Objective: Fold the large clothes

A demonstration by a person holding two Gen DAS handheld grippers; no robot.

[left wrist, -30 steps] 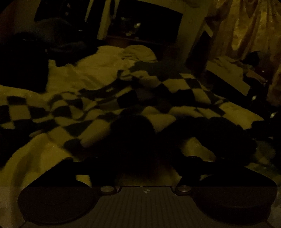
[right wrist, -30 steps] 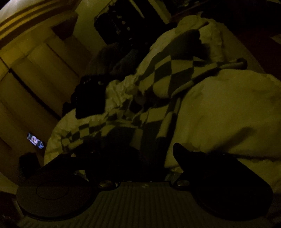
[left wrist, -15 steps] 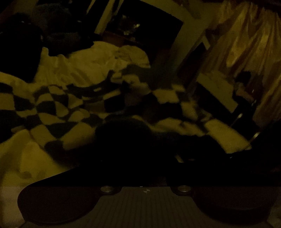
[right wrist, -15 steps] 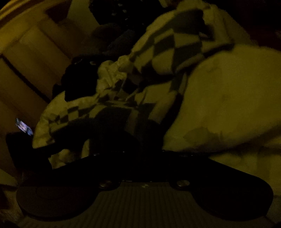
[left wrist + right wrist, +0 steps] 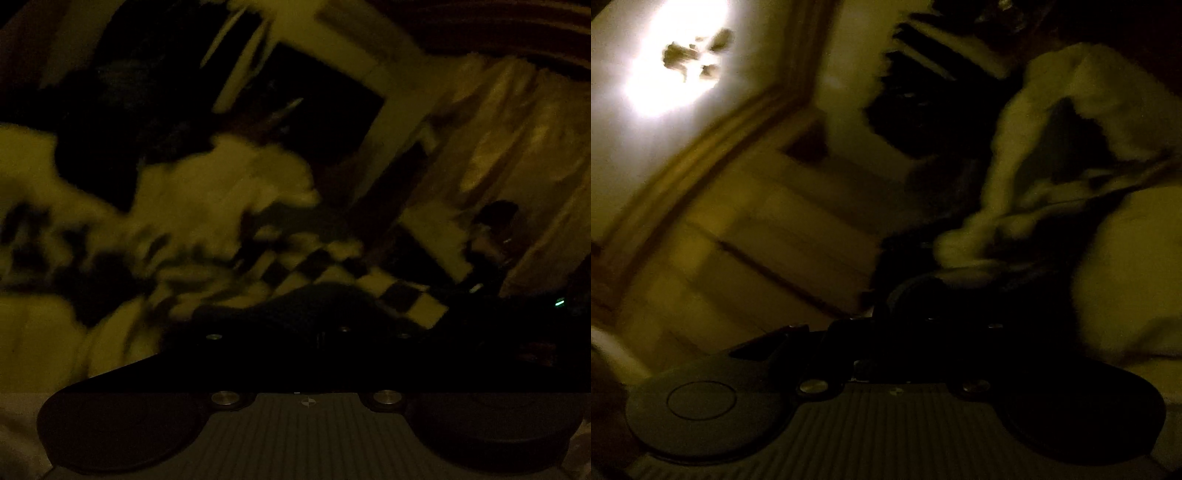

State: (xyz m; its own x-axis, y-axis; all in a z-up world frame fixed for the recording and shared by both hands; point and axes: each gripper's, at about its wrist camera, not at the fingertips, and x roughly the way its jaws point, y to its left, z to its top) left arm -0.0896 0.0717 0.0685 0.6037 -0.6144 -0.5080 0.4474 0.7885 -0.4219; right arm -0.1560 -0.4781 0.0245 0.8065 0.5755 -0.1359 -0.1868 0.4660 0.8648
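The scene is very dark and blurred. A black-and-white checkered garment (image 5: 332, 269) lies rumpled on a pale bed (image 5: 229, 184). My left gripper (image 5: 314, 306) sits low over it; its fingers look drawn together with the checkered cloth between them. In the right wrist view the garment (image 5: 1027, 192) rises stretched from my right gripper (image 5: 960, 273), whose fingers look closed on a bunched fold of it.
Pale bedding (image 5: 1126, 258) fills the right of the right wrist view. A wardrobe (image 5: 757, 229) and a bright ceiling light (image 5: 676, 59) show at left. Curtains (image 5: 517, 155) and a dark shelf (image 5: 314, 103) stand behind the bed.
Both grippers have closed on the checkered garment and lifted it. Both cameras tilted upward; the right view now shows the ceiling light.
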